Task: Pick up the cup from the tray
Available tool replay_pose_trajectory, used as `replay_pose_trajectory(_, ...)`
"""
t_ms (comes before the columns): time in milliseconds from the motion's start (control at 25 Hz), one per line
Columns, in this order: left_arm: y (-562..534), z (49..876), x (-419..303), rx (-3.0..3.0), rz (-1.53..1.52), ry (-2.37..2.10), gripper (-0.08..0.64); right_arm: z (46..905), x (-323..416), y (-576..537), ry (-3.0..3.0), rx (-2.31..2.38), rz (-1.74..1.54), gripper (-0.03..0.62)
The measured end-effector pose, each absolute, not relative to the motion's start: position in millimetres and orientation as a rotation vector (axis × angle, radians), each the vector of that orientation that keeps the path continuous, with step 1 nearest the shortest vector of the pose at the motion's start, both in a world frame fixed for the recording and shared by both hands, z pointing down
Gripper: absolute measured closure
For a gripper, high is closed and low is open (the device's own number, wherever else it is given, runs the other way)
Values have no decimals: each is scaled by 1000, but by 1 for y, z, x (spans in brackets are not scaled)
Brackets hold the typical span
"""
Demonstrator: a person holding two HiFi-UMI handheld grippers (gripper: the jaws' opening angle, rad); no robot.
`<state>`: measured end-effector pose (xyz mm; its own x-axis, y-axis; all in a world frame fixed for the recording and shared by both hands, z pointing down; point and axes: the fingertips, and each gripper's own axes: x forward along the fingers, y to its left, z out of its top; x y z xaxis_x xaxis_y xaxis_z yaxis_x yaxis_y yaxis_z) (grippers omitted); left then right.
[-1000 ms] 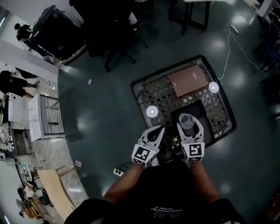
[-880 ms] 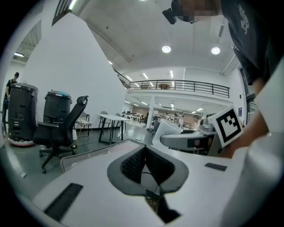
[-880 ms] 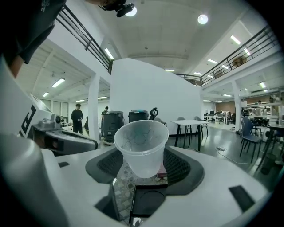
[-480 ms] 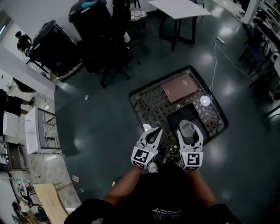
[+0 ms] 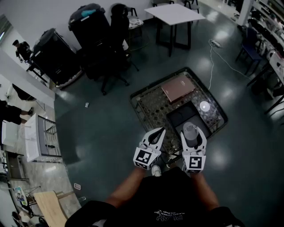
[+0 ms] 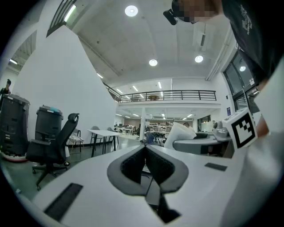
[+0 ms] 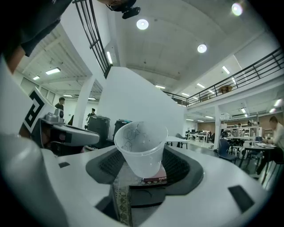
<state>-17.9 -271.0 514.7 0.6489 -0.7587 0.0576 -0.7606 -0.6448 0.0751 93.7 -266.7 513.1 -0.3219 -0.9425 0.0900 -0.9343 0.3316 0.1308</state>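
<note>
A clear plastic cup [image 5: 191, 131] sits upright between the jaws of my right gripper [image 5: 192, 133], which is shut on it and holds it up above the near edge of the black tray [image 5: 179, 116]. The right gripper view shows the cup [image 7: 141, 150] pinched low on its wall by the grey pads [image 7: 179, 166]. My left gripper [image 5: 158, 133] hangs beside it to the left, shut with nothing in it. In the left gripper view its pads meet at the tips [image 6: 145, 149], and the cup [image 6: 179, 133] shows to the right.
The tray lies on a low patterned table [image 5: 151, 103] with a pink board [image 5: 177, 87] at its far side. Black bins [image 5: 86, 20], an office chair [image 5: 116, 42] and a white table [image 5: 174, 12] stand beyond. A cable [image 5: 212, 60] runs across the floor.
Both grippers and the view have risen. The table and tray now look smaller and farther below. The cup stays held in the right gripper throughout.
</note>
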Motion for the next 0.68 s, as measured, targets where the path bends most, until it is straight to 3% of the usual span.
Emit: replay_pose_trajectory(680,-246,489,-11,2832,1,-1232,551,491,95,-248,-2429,1782,-144,311)
